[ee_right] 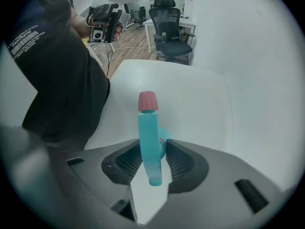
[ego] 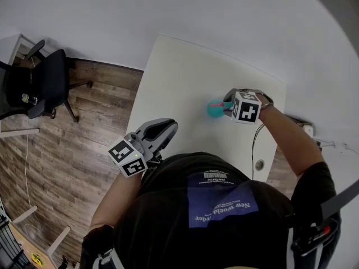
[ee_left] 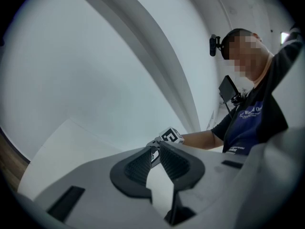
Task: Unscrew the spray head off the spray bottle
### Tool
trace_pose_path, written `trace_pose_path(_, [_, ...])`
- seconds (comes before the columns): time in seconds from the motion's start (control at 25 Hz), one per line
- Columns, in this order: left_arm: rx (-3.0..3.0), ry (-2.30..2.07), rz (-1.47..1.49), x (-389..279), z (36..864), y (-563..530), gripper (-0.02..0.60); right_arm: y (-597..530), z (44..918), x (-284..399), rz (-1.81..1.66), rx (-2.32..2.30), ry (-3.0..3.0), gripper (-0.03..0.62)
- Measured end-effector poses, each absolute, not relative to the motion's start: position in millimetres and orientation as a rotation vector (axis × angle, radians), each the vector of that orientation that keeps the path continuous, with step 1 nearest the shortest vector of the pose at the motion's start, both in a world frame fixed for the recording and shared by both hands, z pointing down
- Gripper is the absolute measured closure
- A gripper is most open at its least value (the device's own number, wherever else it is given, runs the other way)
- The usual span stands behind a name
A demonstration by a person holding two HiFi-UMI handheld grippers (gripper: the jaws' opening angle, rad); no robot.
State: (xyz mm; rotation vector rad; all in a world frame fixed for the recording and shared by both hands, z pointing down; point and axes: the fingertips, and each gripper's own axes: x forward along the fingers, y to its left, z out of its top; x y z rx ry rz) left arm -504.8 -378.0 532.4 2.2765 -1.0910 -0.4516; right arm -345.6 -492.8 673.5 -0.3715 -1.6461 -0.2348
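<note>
A teal spray bottle [ego: 213, 110] stands on the white table [ego: 185, 72]. My right gripper [ego: 225, 107] comes down on it from above. In the right gripper view the teal spray head [ee_right: 148, 137] with its pink nozzle [ee_right: 147, 101] lies between the pads, and both pads touch its sides, so my right gripper [ee_right: 153, 154] is shut on it. The bottle body below is hidden. My left gripper [ego: 166, 129] hangs off the table's near left edge, by the person's body. Its jaws are shut with nothing in them [ee_left: 156, 149].
A black office chair [ego: 39, 86] stands on the wood floor left of the table. A black cable runs to a round hole [ego: 258, 165] in the tabletop near the right front corner. The table's far end meets a white wall.
</note>
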Motion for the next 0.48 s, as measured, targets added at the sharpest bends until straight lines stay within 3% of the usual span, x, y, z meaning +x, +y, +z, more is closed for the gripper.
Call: trace_pose_path(0.48, [2.293,-1.078,-0.450,-502.3,525.1,-377.7,0.523,-495.3,627.9,-357.4,0.001,-0.235,-1.899,0.453])
